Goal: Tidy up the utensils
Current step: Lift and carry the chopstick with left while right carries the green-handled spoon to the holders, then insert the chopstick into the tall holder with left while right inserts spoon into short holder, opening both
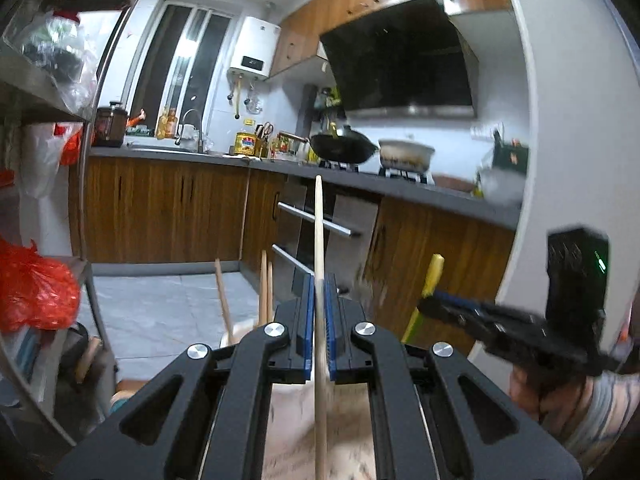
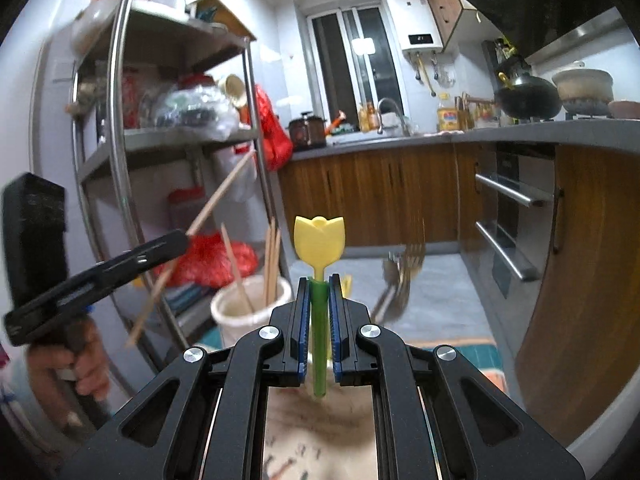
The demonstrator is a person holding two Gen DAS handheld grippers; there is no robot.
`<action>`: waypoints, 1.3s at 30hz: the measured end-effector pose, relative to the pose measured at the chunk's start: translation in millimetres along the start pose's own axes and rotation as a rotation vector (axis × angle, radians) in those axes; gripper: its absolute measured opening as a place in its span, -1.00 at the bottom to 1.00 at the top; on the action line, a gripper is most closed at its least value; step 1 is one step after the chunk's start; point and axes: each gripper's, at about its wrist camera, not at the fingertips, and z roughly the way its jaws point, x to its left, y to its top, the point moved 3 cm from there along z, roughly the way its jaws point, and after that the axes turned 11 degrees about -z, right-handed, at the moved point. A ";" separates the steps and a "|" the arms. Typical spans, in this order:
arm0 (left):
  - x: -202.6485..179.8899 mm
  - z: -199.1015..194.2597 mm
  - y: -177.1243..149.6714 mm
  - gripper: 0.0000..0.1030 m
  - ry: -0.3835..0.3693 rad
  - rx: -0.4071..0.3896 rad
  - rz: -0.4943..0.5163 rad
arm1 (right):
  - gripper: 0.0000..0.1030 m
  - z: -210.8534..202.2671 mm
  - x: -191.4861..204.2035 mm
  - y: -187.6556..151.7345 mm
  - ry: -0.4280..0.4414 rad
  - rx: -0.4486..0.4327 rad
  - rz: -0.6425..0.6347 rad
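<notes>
Jaws of left gripper clamp chopstick (right gripper pinches tulip utensil).

Chopsticks standing in cup, cup sitting left of forks, shelf rack standing behind cup.

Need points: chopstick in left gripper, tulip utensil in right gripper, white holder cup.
chopstick (image 1: pixel 319 232), left wrist view, on the shaft above the gripper.
tulip utensil (image 2: pixel 319 240), right wrist view, on the yellow head.
white holder cup (image 2: pixel 236 320), right wrist view, on the outer wall.
</notes>
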 end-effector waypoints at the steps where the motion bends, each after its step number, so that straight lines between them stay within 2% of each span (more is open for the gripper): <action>1: 0.6 5.5 3.8 -0.91 -0.002 -0.009 -0.011 | -0.81 0.4 -2.5 4.0 -0.006 -0.013 0.006; 4: 2.0 28.7 11.8 -0.91 0.000 -0.048 -0.028 | -0.80 3.2 -11.0 15.2 -0.027 -0.051 0.040; 9: 0.9 53.9 3.1 -0.91 0.037 -0.092 -0.004 | -0.80 17.8 -23.2 22.0 -0.059 -0.066 0.071; 12: -0.3 69.3 -8.3 -0.91 0.100 -0.113 0.064 | -0.80 31.0 -24.7 15.4 -0.081 -0.049 0.063; 17: -0.2 77.2 -24.5 -0.90 0.135 -0.123 0.131 | -0.80 48.8 -21.3 -4.9 -0.082 0.008 0.054; 22: 7.2 75.4 -35.3 -0.91 0.135 -0.102 0.139 | -0.81 58.0 -20.0 -17.9 -0.064 0.043 0.051; 30: 14.3 49.0 -44.9 -0.91 0.142 -0.066 0.166 | -0.80 64.8 -14.2 -29.8 -0.059 0.087 0.031; 36: 27.3 40.1 -52.0 -0.91 0.142 -0.010 0.099 | -0.80 71.6 -14.9 -38.4 -0.061 0.135 0.035; 39: 28.7 39.8 -55.3 -0.90 0.156 0.008 0.106 | -0.80 76.6 -14.3 -41.2 -0.060 0.162 0.034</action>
